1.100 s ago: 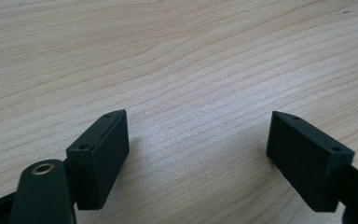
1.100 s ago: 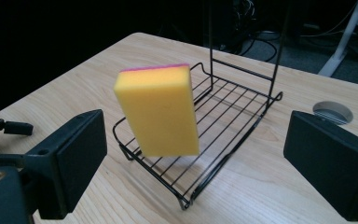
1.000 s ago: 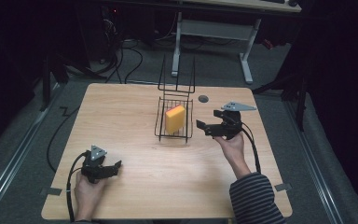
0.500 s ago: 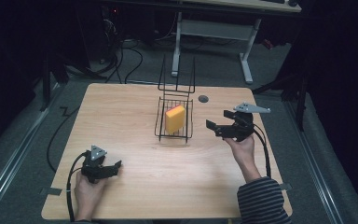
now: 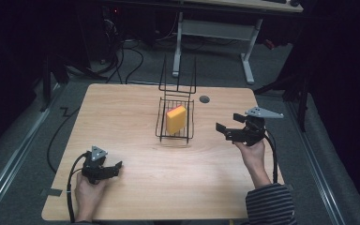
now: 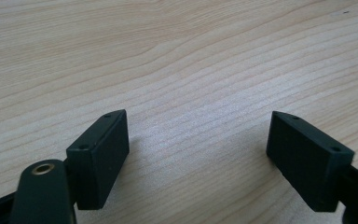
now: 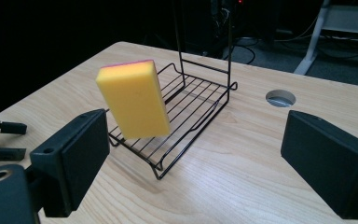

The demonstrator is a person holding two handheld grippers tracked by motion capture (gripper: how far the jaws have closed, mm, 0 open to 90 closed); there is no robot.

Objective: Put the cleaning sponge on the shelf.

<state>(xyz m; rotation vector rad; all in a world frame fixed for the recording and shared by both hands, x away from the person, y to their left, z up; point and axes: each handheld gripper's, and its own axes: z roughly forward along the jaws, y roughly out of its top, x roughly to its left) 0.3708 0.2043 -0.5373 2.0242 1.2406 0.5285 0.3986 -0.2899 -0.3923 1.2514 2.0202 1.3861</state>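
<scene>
A black wire rack point(image 5: 176, 119) stands near the middle of the wooden counter point(image 5: 136, 108), toward its far side, with a tall wire back rising at its far end. A yellow sponge point(image 5: 176, 119) stands on edge inside it, leaning against one side of the rack; in the right gripper view its long axis runs up and down, tilted, with a thin pink layer along the top edge. A round cable hole point(image 5: 204, 99) lies in the counter just beyond and to the right of the rack. Nothing lies between either tool and the rack. The right tool point(image 5: 224, 131) is held above the counter to the right of the rack, jaws spread wide and empty, pointing left toward it; compared with a second ago it has drawn back from the rack toward the counter's right edge. The left tool point(image 5: 115, 168) rests near the front left corner, where it was before, jaws wide apart and empty over bare wood.
</scene>
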